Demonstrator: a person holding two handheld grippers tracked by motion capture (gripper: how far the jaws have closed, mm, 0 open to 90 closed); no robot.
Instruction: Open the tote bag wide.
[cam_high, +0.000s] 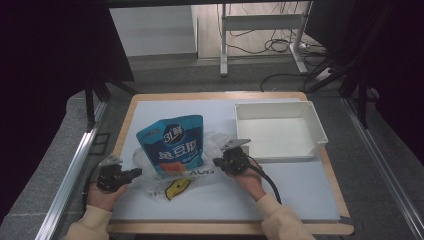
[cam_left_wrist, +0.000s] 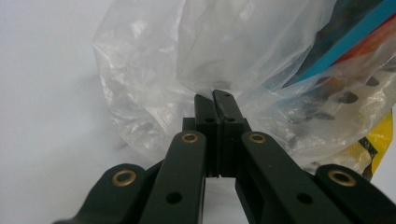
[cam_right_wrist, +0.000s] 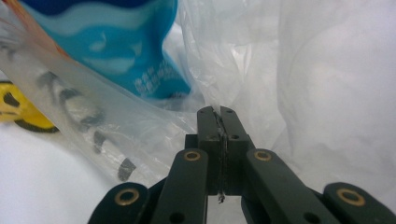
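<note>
A clear plastic bag lies on the white table, just to the near left of the white tray, and everything else is placed from that bag; a blue pouch with white lettering rests partly inside the bag's far half, its top edge sticking out toward the far side of the table and its lower end covered by the film; a yellow and black print shows on the bag's near edge. The left gripper sits at the bag's left side, held by a hand coming in from the near edge of the table; in the left gripper view its jaws are clenched together on a pinch of the bag's film, with the pouch's blue and orange stripes visible through the plastic to the right. The right gripper sits at the bag's right side, between the bag and the tray, with a black cable trailing back along the sleeve; in the right gripper view its jaws are likewise pressed together with a thin fold of the film caught between them, the blue pouch lying just beyond and to the left; the bag is thus gripped at both sides and stretched between the two grippers, low over the table.
</note>
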